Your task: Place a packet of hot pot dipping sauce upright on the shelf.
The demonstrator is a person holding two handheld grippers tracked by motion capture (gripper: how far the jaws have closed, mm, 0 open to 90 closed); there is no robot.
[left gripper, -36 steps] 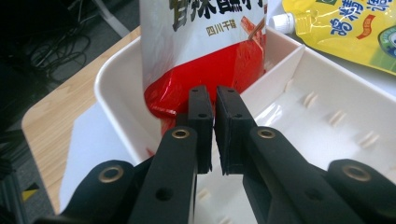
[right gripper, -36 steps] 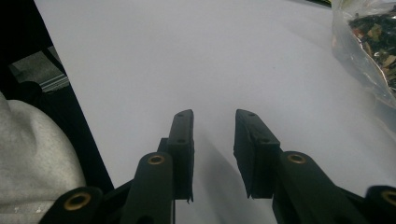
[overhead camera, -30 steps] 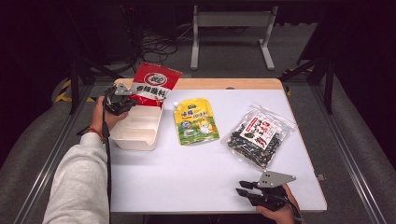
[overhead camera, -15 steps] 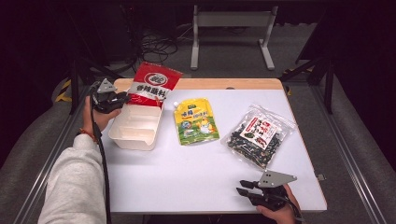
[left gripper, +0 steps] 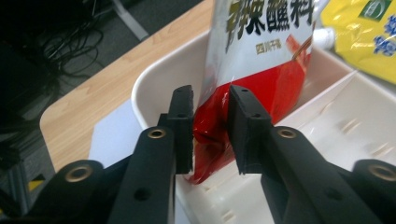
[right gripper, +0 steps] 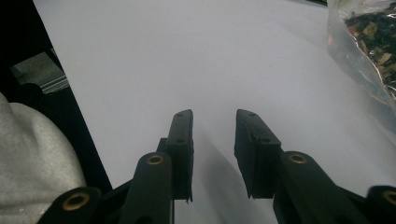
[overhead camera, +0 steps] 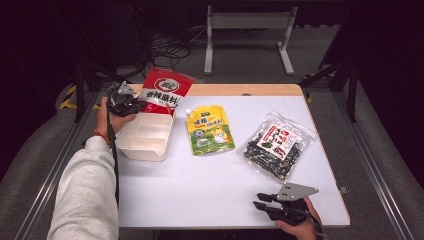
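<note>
Left gripper (overhead camera: 131, 102) jaws just opened a little since a second ago, now parted around the lower edge of the red pouch (left gripper: 252, 88), pads apparently not pressing. Pouch leaning upright in the far corner of the white tray (overhead camera: 150, 147). Left forearm stretched forward along the table's left edge. Right gripper (overhead camera: 261, 201) unchanged, resting low near the front edge, jaws partly open, empty.

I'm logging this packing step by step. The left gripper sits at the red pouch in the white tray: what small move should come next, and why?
Probably draw the left gripper back, clear of the red pouch. Its jaws have just been opening and now stand apart with the pouch's lower edge loose between them, and the pouch stands in the end compartment of the tray. It looks released.
</note>
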